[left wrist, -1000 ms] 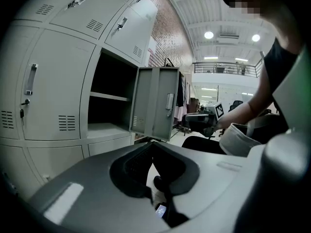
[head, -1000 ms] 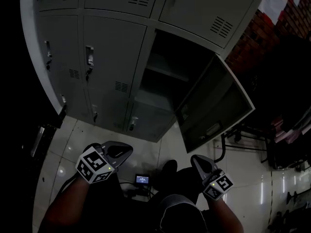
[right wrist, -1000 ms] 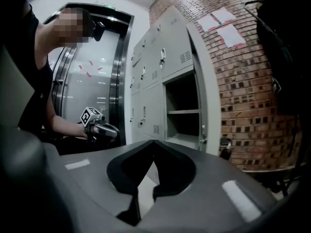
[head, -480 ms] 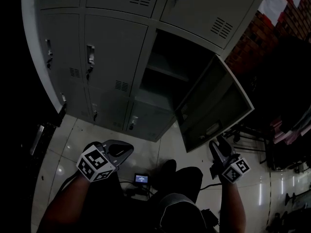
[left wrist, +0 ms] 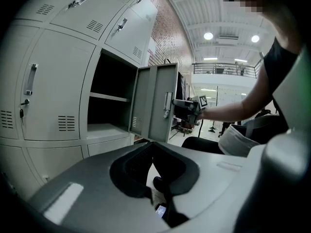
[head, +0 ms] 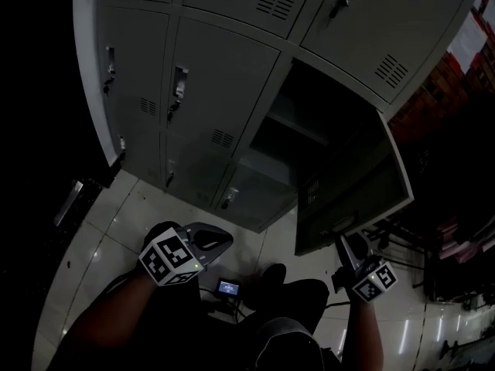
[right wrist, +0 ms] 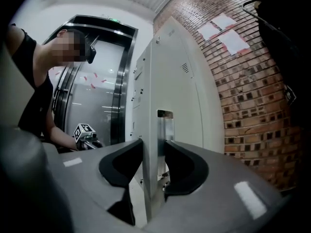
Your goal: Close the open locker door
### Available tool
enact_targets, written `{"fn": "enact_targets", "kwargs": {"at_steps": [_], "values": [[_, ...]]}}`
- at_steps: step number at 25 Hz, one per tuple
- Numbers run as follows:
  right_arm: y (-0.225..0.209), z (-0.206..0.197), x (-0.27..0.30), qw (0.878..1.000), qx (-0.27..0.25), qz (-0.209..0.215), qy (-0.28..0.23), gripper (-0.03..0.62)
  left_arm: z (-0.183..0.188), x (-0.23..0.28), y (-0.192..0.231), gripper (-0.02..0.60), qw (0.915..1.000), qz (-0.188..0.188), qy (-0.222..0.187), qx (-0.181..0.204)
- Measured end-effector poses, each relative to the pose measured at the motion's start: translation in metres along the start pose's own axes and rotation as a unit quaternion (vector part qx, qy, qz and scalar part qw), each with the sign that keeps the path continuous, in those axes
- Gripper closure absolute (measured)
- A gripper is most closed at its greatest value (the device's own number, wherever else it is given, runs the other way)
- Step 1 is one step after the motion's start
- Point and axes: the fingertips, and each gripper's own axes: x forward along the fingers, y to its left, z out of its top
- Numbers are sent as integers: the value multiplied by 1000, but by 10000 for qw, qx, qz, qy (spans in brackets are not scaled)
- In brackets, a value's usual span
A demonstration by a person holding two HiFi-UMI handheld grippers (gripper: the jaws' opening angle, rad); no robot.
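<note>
Clamping locker door (right wrist: 176, 89) edge, right gripper (right wrist: 153, 148) jaws just closing; left gripper (left wrist: 153, 148) clenched, empty; brick wall (right wrist: 248, 106) beyond door.

The grey locker door (head: 352, 195) stands swung wide open, hinged on the right of its dark compartment (head: 309, 126).

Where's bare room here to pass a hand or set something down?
Free: the open compartment, shelf and bottom bare, between the closed lockers and the locker door; floor tiles between those lockers and the left gripper. Crowded: the door's free edge, where the right gripper has just been closing its jaws on it.
</note>
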Motion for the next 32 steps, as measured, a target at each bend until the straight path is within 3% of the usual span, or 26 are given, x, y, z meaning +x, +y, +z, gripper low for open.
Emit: {"fn": "enact_targets", "kwargs": {"at_steps": [13,27,32], "values": [[64,7,115,9977,-180,648,-62,474,1,1,0,569,10000,28,7,-37],[39,0,240,9996,-173,-199,104,479,2,1,1,569,10000,55,11,-79],[19,-1,279,9960,-378,-718,388,494,3,0,1,569,9999,49,6,-98]]}}
